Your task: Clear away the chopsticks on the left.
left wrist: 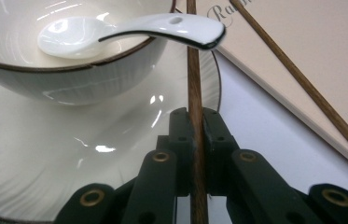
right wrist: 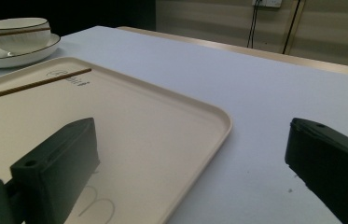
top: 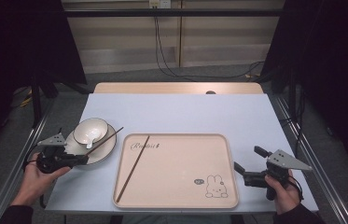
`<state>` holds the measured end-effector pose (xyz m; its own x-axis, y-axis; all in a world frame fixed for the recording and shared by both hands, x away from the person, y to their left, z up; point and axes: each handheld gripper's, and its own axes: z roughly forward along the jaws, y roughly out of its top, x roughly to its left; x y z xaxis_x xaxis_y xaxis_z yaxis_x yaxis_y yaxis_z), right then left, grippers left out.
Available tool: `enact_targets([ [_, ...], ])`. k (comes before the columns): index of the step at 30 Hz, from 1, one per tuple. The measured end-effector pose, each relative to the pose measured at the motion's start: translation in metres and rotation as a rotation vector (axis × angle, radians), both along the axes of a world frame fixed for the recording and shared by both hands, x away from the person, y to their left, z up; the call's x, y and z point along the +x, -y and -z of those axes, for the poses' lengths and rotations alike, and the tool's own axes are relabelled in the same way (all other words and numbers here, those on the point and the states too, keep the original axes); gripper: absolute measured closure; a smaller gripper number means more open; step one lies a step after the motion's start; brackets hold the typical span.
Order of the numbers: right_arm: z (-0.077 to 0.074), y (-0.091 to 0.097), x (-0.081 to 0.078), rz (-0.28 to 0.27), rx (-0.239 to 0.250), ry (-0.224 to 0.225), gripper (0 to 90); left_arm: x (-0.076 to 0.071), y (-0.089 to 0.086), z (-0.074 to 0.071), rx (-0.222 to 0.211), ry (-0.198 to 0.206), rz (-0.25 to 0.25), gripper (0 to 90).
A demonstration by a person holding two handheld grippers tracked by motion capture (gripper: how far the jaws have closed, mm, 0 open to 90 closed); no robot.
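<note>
Chopstick in hand (left wrist: pixel 194 93): my left claw (left wrist: pixel 194 135) pinches it near its lower end, over the plate (left wrist: pixel 31 177) beside the tray's (top: pixel 230 154) left edge; the far tip reaches toward the tray, so I judge I'm carrying it there.
Second chopstick (top: pixel 133 169): lies aslant on the tray's left part, likely waiting for its mate.
Bowl (top: pixel 90 130): sits on the plate left of the tray, spoon (left wrist: pixel 129 30) resting inside, handle over the rim.
Right claw (top: pixel 252 164): spread wide, empty, just off the tray's right edge, out of the way.
Desk (top: pixel 181 112): carries it all.
</note>
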<state>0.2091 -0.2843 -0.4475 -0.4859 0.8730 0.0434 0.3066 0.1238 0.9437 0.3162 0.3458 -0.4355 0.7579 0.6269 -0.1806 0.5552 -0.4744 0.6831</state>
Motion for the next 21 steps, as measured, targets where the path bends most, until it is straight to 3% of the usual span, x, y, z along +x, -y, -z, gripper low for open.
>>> enact_targets([
  [8, 0.000, 0.000, -0.001, -0.005, 0.004, -0.001, 2.7, -0.015, 0.004, -0.007, -0.054, 0.002, -0.034, 84.4],
  [11, 0.000, 0.000, 0.000, -0.006, 0.003, 0.001, 2.7, -0.020, 0.006, -0.011, -0.061, -0.022, -0.058, 84.2],
  [21, 0.000, 0.000, 0.000, -0.006, 0.004, 0.003, 2.7, -0.040, 0.024, -0.020, -0.092, -0.018, -0.083, 84.3],
])
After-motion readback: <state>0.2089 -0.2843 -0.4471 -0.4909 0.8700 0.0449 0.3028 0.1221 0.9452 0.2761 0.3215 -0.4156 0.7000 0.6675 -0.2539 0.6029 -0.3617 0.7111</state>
